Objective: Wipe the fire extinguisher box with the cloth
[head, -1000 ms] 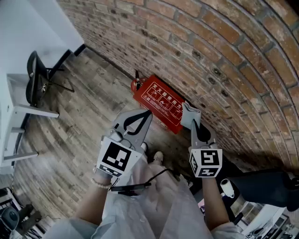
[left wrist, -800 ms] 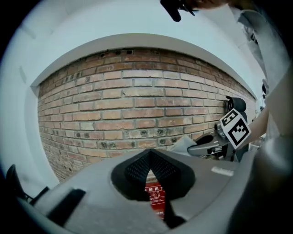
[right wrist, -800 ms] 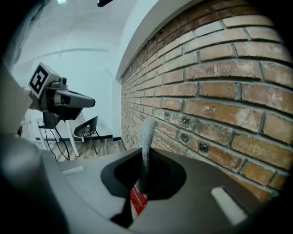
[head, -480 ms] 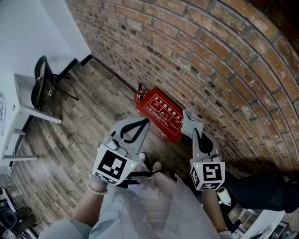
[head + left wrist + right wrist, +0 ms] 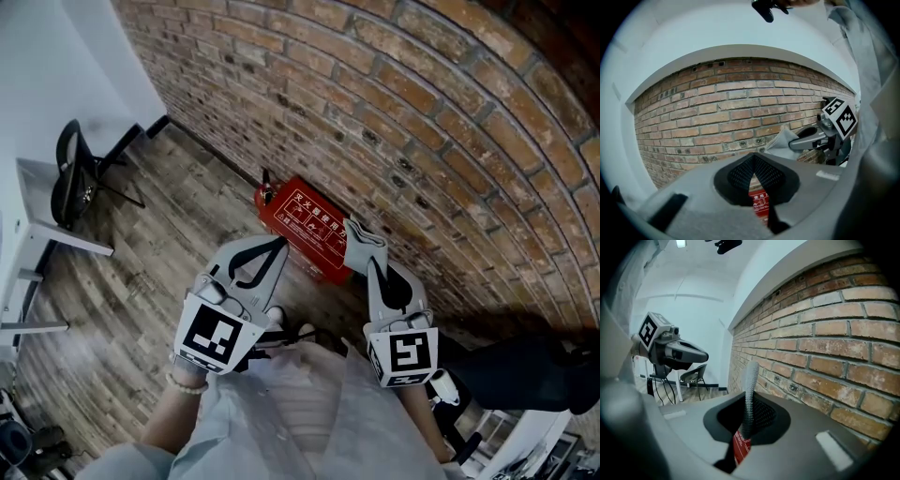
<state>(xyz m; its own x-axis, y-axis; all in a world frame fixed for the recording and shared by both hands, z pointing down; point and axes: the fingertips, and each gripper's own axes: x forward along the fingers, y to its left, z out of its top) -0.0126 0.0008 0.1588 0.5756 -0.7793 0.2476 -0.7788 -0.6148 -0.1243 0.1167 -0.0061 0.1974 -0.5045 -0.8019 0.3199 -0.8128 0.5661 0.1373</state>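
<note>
The red fire extinguisher box (image 5: 302, 221) lies on the wood floor against the brick wall, white print on its lid. My right gripper (image 5: 367, 257) hangs over the box's right end, shut on a grey cloth (image 5: 361, 240) that sticks out past its tips. My left gripper (image 5: 280, 243) is shut and empty, its tips just short of the box's near edge. In the left gripper view the box (image 5: 760, 207) shows below the closed jaws, with the cloth (image 5: 784, 140) to the right. In the right gripper view the cloth (image 5: 750, 380) stands pinched upright above the box (image 5: 739, 449).
A red extinguisher head (image 5: 264, 195) pokes out at the box's left end. A black chair (image 5: 69, 171) and a white desk frame (image 5: 45, 239) stand at the left. A dark bulky object (image 5: 525, 373) lies at the lower right. The brick wall (image 5: 422, 141) rises right behind the box.
The head view has swung slightly. Both grippers hold much the same stance over the box, and the right one still grips the cloth.
</note>
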